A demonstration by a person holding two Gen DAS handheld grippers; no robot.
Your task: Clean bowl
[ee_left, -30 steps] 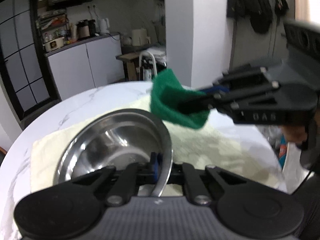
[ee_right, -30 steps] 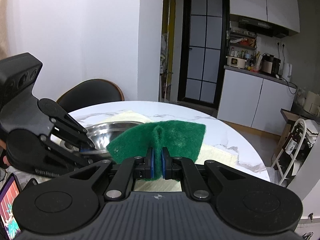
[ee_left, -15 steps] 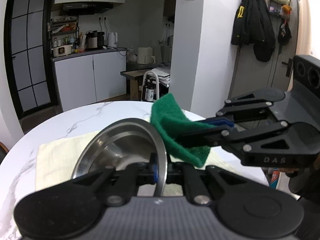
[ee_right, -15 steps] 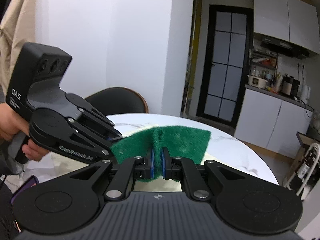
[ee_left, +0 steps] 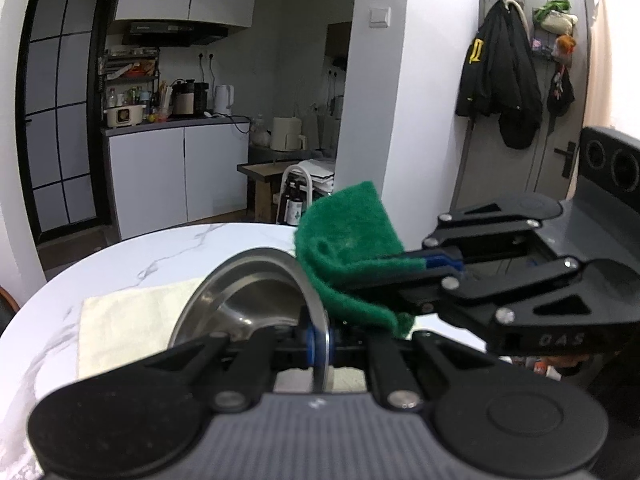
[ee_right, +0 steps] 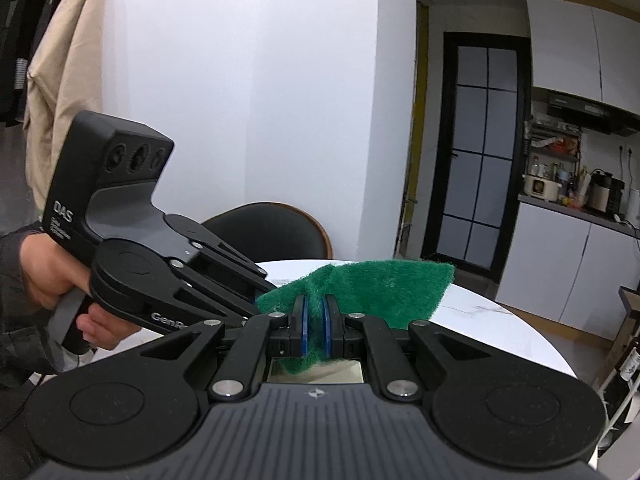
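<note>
My left claw (ee_left: 318, 338) grips the shiny steel bowl (ee_left: 248, 300) by its rim, tilted above the marble bench (ee_left: 132, 264). Right claw (ee_right: 314, 330) pinches the fuzzy green scouring pad (ee_right: 372, 292) at the bowl's 3 o'clock (bowl hidden from right wrist).

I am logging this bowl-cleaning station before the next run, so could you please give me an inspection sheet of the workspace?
Surface: round white marble table with a cream cloth spread on it.
Job's things: steel bowl tilted on edge above the cloth; green scouring pad folded, beside the bowl's rim.
Clutter: nothing seen on the table.
Grippers: left gripper shut on the bowl's rim; right gripper shut on the scouring pad.
Cables: a cord trails off the kitchen counter.
Surroundings: dark chair behind the table, coats on the door.
</note>
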